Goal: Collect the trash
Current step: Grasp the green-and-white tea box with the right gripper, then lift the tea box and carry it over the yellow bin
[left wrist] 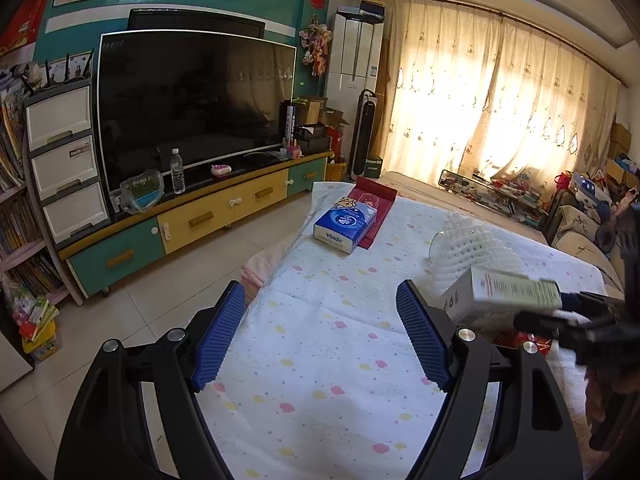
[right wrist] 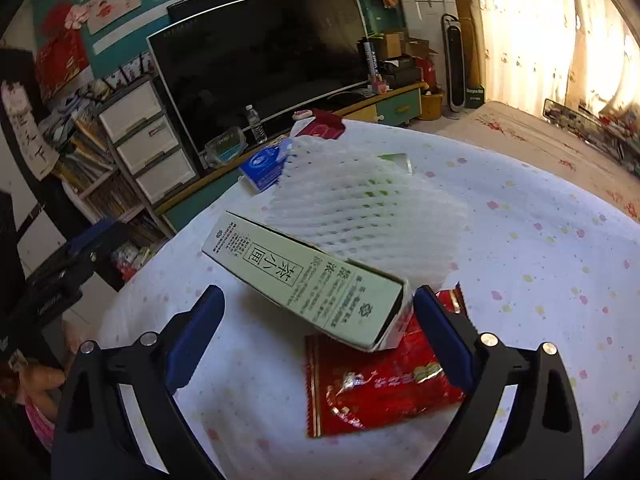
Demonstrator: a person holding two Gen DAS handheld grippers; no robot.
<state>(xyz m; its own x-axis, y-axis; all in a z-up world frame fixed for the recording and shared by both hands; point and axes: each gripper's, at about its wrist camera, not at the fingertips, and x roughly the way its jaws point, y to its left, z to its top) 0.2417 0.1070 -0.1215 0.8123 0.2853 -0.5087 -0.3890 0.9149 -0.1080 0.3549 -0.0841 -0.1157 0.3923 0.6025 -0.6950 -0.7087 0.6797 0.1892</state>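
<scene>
Cardboard tea box (right wrist: 308, 280): long axis slanting far-left to near-right, its near end beside my right claw's (right wrist: 316, 332) right pad.
Right claw: apart, empty, nearer.
Left claw (left wrist: 320, 336): apart, empty.

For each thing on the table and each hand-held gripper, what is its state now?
Left hand-held gripper: open, empty.
Right hand-held gripper: open around the box end.
Tea box: tilted, lying across the red wrapper and foam net.
Red wrapper: flat, torn open.
Foam net: lying loose.
Tissue pack: lying flat.
</scene>
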